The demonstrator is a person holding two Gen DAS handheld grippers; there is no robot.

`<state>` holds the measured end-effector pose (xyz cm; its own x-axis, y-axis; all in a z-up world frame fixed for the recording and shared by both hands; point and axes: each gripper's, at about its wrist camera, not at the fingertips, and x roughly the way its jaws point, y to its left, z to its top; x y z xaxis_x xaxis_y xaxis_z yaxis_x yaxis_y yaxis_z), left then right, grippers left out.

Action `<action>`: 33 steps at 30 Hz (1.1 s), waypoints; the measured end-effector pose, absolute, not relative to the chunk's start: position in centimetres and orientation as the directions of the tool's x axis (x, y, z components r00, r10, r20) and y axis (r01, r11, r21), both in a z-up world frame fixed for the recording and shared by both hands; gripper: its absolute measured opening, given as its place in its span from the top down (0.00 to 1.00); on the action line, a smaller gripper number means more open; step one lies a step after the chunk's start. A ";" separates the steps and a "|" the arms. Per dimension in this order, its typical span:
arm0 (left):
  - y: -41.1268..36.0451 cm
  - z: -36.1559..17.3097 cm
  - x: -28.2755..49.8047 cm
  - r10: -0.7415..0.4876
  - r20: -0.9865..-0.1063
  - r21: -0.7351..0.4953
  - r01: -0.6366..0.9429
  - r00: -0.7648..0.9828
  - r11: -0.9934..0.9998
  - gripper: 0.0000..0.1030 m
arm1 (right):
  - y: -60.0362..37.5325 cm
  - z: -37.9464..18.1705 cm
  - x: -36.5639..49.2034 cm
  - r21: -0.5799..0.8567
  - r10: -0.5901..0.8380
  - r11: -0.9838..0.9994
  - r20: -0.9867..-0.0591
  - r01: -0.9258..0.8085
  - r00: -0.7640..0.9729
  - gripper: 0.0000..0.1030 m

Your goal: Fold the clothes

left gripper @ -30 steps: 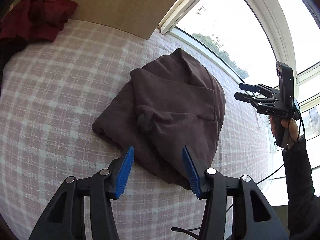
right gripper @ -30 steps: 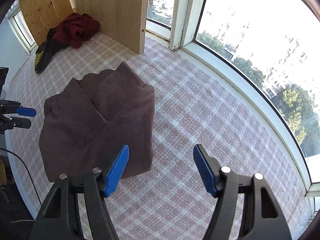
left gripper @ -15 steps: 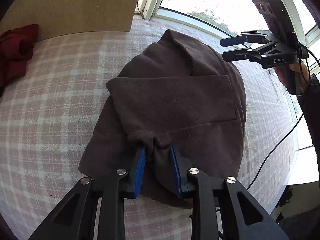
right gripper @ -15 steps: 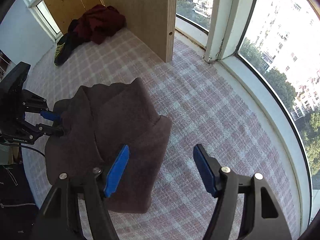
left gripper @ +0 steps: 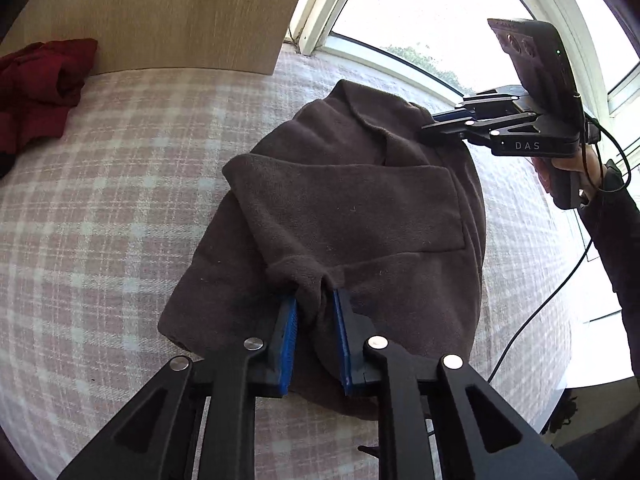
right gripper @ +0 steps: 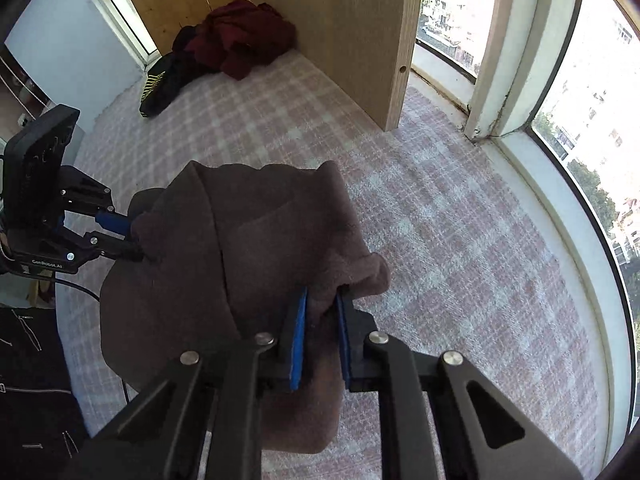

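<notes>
On the pink plaid bedspread (left gripper: 100, 208) lies the half-folded brown sweater (left gripper: 348, 216). Left gripper (left gripper: 314, 304) jaws closing, pads pinching a bunched fold at its near edge. Right gripper (right gripper: 322, 304) jaws closing too, sweater edge clamped between them.

folded garment (left gripper: 352, 216) lies on bedspread (left gripper: 100, 220); clothes pile (right gripper: 240, 40) beyond, beside wooden panel (right gripper: 360, 32).

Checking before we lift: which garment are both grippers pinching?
The brown garment, folded mid-bed; left gripper and right gripper are closing on it. The red one lies untouched.
</notes>
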<state>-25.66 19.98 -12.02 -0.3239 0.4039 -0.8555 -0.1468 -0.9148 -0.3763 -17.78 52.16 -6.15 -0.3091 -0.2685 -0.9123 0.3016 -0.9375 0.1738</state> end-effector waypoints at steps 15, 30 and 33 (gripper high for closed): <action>13.5 -11.4 -21.5 0.383 -0.849 -0.443 0.094 -0.363 -0.892 0.52 | 51.7 -4.5 -20.3 0.130 -0.247 -0.923 -0.921 0.362 -0.300 0.42; 16.0 -14.4 -25.2 0.355 -0.899 -0.405 0.175 -0.255 -0.898 0.37 | 52.4 -8.7 -21.9 0.261 -0.340 -0.889 -0.927 0.375 -0.161 0.28; 16.0 -15.1 -25.5 0.363 -0.895 -0.414 0.177 -0.261 -0.893 0.36 | 52.5 -9.3 -22.1 0.274 -0.352 -0.884 -0.923 0.378 -0.154 0.20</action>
